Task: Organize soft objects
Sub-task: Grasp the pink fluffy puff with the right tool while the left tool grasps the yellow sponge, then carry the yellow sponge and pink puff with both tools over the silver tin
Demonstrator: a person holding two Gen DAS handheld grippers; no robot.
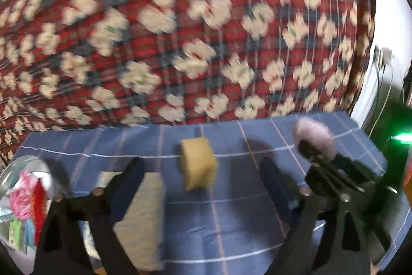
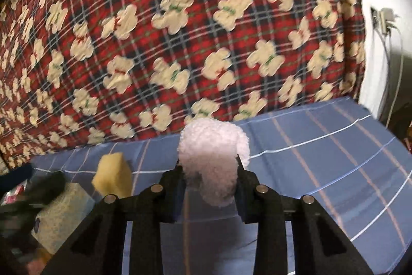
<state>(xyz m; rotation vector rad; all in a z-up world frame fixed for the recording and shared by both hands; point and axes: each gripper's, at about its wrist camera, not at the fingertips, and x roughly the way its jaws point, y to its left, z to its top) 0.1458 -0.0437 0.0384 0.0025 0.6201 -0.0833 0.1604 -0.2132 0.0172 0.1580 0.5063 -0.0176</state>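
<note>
Left wrist only: clear bowl [image 1: 28, 172] (pink contents).

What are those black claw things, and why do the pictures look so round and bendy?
They are two grabbers, one in each of a person's hands. A tiny wide-eyed camera rides on each, which bends the picture. The right gripper squeezes a fluffy white ball. The left gripper is open and holds nothing. Ahead of it, on the blue checked cloth, sits a yellow sponge and a flat speckled pad. A clear bowl of colourful bits is at the left. Behind is a teddy-bear blanket.
</note>
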